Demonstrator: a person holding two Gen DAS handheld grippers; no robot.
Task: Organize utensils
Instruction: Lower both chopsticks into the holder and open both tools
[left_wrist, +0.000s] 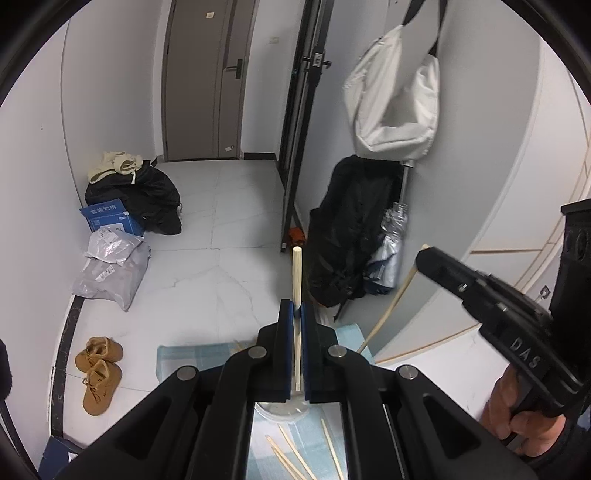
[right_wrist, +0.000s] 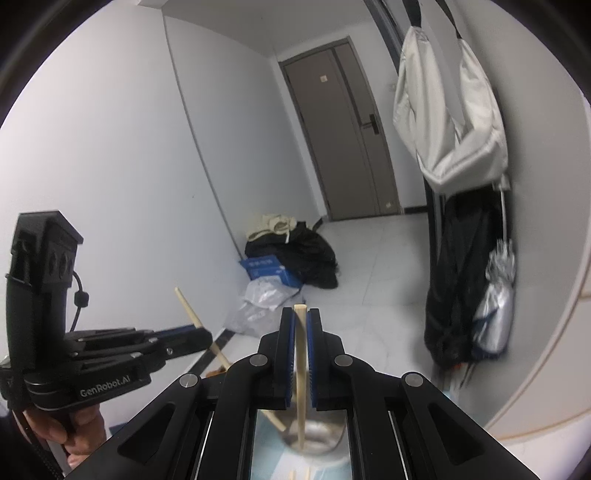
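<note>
Each hand carries one wooden chopstick, pinched upright so that its lower tip can be aimed down into a container. The left gripper (left_wrist: 297, 314) has its jaws closed tight on a chopstick (left_wrist: 296, 273), whose top stands above the pads while its lower end hangs over the clear cup (left_wrist: 284, 411) below. The right gripper (right_wrist: 302, 325) has its jaws likewise clamped on a second chopstick (right_wrist: 302, 369), whose tip hangs at the mouth of that same cup (right_wrist: 314, 435); whether it has entered, I cannot tell.

Holding the sticks near their middle, steeply, seems meant to keep them from swinging and to let them drop in cleanly, side by side. Both grippers sit close together for that reason, each visible in the other's view.

More loose chopsticks (left_wrist: 295, 454) lie scattered on the pale blue checked cloth (left_wrist: 192, 354) covering the bench, just beside the cup, so the sorting looks far from finished.

Beyond the bench edge is a tiled floor with tan boots (left_wrist: 98, 373), a grey parcel bag (left_wrist: 110, 273) and a white bag (left_wrist: 395, 96) hanging on the wall.
</note>
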